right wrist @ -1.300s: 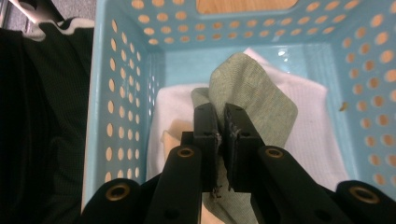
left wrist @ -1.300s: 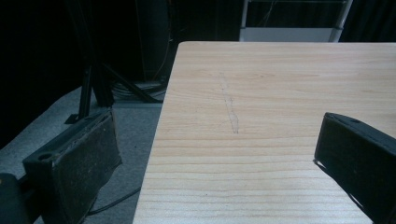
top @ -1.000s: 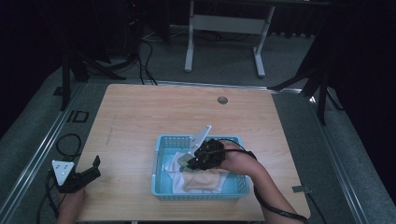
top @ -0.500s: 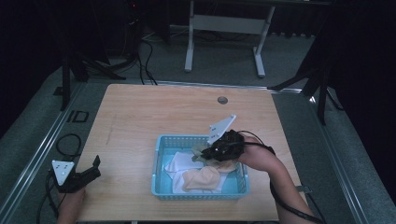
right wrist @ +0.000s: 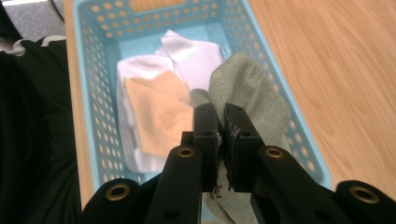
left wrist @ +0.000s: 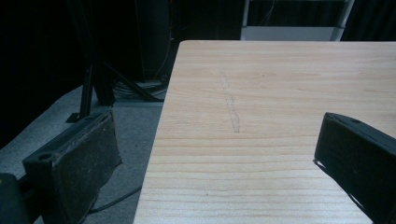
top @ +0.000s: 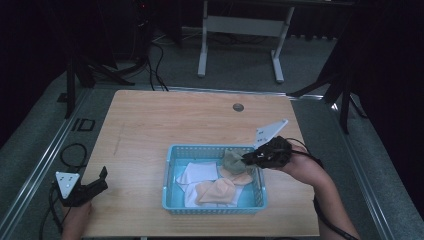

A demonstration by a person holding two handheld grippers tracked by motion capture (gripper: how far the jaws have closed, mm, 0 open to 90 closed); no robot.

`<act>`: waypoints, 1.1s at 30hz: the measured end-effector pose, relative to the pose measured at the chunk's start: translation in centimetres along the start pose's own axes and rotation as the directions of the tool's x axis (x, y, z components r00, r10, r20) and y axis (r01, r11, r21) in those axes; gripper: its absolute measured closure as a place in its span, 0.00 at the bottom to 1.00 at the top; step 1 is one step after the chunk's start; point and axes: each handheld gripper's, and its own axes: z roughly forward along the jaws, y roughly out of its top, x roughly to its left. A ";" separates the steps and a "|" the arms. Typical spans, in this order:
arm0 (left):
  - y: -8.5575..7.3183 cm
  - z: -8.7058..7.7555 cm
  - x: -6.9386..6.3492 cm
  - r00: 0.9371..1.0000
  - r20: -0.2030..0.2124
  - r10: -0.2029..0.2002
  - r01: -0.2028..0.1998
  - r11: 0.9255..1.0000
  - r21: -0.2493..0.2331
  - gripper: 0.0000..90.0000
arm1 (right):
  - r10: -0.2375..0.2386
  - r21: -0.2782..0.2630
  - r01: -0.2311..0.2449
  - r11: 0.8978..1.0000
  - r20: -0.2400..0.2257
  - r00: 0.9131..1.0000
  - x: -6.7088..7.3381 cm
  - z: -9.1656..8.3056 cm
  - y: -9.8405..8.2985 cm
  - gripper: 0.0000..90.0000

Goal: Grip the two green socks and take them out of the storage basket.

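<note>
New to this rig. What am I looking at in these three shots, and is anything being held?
No robot arm here: a person holds a two-jaw gripper in each hand at a wooden table. The high view looks down from above; the other two come from cameras riding on each gripper. The right gripper is shut on a grey-green cloth, lifting it at the right end of a blue basket, which holds white cloths and peach cloths. The left gripper rests open at the table's near left corner, holding nothing.
</note>
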 end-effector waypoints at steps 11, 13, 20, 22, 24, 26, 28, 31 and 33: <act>0.0 0.0 0.0 1.000 -0.003 0.001 -0.001 1.000 0.001 0.01 | 0.117 0.007 -0.118 0.993 0.077 0.990 -1.5 -2.9 -5.5 0.94; 0.0 0.0 0.0 1.000 -0.004 0.001 -0.001 1.000 0.000 0.01 | 0.143 0.006 -0.144 0.990 0.088 0.986 -1.6 -3.5 -6.7 0.94; 0.0 0.0 -0.1 1.000 -0.005 0.003 -0.003 1.000 0.000 0.01 | 0.220 -0.028 -0.218 0.976 0.131 0.967 -1.6 -5.2 -10.2 0.94; 0.0 0.0 -0.1 1.000 -0.005 0.002 -0.002 1.000 0.001 0.01 | 0.238 -0.032 -0.235 0.971 0.135 0.962 -1.6 -5.2 -11.1 0.94; 0.0 0.0 -0.1 1.000 -0.005 0.002 -0.002 1.000 0.001 0.01 | 0.254 -0.030 -0.252 0.967 0.142 0.957 -1.7 -5.0 -12.0 0.94; 0.0 0.0 -0.1 1.000 -0.004 0.002 -0.002 1.000 0.000 0.01 | 0.275 -0.034 -0.273 0.962 0.139 0.951 -1.8 -4.6 -12.8 0.94; 0.0 0.0 -0.1 1.000 -0.005 0.002 -0.002 1.000 0.000 0.01 | 0.291 -0.032 -0.289 0.957 0.143 0.946 -1.8 -4.2 -13.6 0.94; 0.0 0.0 -0.1 1.000 -0.004 0.004 -0.004 1.000 0.000 0.01 | 0.310 -0.039 -0.308 0.951 0.139 0.940 -1.8 -3.5 -14.7 0.94; 0.0 0.0 -0.1 1.000 -0.004 0.004 -0.004 1.000 -0.001 0.01 | 0.328 -0.041 -0.325 0.945 0.126 0.936 -1.7 -3.0 -15.4 0.94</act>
